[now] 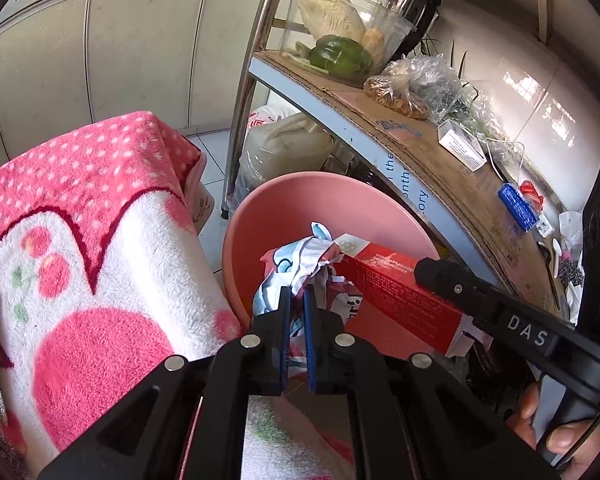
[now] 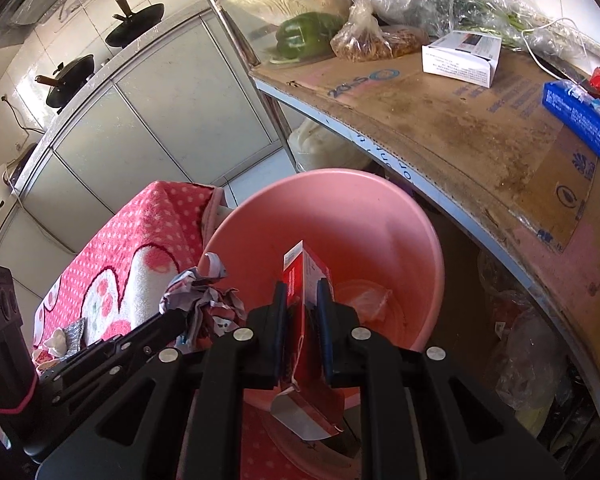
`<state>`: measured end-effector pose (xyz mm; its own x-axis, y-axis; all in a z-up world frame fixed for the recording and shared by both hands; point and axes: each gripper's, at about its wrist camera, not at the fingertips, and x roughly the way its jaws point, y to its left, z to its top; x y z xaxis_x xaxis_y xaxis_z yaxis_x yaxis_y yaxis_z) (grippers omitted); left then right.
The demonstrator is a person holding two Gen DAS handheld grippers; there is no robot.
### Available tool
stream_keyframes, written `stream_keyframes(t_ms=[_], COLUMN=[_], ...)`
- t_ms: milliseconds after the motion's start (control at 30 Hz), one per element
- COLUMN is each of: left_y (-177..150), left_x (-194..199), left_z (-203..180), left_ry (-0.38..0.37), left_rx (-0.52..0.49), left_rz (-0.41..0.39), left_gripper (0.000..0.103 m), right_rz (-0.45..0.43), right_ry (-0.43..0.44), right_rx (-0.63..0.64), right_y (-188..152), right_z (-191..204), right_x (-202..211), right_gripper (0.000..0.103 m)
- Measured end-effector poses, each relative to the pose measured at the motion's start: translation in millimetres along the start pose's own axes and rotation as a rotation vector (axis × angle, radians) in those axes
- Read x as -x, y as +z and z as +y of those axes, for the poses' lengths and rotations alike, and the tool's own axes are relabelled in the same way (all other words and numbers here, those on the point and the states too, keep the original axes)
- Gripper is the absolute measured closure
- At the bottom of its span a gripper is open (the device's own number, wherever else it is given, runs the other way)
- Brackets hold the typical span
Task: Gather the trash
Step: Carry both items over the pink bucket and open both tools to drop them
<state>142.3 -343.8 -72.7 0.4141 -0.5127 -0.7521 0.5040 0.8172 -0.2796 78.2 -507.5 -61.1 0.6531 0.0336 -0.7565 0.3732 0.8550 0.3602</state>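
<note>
Pink buckets [image 2: 380, 208]: 1
Red cartons [image 2: 300, 280]: 1
Crumpled wrappers [image 1: 300, 264]: 1
Grippers: 2, left gripper [image 1: 296, 304], right gripper [image 2: 302, 300]
Woks on the counter: 2 [image 2: 134, 24] [image 2: 70, 80]
Green peppers [image 2: 304, 34]: 1
White boxes [image 2: 462, 56]: 1
Blue packets [image 2: 576, 116]: 1
Pink blankets [image 1: 80, 240]: 1
Clear bowls [image 1: 340, 28]: 1
Cabbages [image 1: 324, 4]: 1

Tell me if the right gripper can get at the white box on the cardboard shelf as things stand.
Probably not yet: the right gripper is shut on the red carton over the pink bin. The white box lies unobstructed; drop the carton first.
</note>
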Motion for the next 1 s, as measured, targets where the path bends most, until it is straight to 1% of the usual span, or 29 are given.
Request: stream_keyframes(t_ms=[200, 267, 333, 533, 800, 1000], left_y=[0, 0, -1, 0, 0, -4], left_x=[0, 1, 1, 9, 42, 75], left_z=[4, 4, 4, -1, -7, -9], left_ry=[-0.019, -0.023, -0.025, -0.034, -0.058, -0.065], left_rx=[0.037, 0.044, 0.054, 0.057, 0.040, 0.017], left_rz=[0.024, 0.031, 0.038, 0.032, -0.011, -0.051], left_gripper=[0.092, 0.091, 0.089, 0.088, 0.088, 0.088], right_rz=[0.015, 0.019, 0.019, 0.010, -0.001, -0.035], right_ry=[-0.020, -0.016, -0.011, -0.015, 0.002, 0.014], right_rx=[-0.007, -0.012, -0.011, 0.000, 0.040, 0.101], right_y=[-2, -3, -4, -6, -17, -25], right_z=[-3, -5, -5, -4, 5, 21], right_x=[-2, -2, -2, 6, 26, 50], right_gripper=[0.085, 0.079, 0.075, 0.073, 0.073, 0.073])
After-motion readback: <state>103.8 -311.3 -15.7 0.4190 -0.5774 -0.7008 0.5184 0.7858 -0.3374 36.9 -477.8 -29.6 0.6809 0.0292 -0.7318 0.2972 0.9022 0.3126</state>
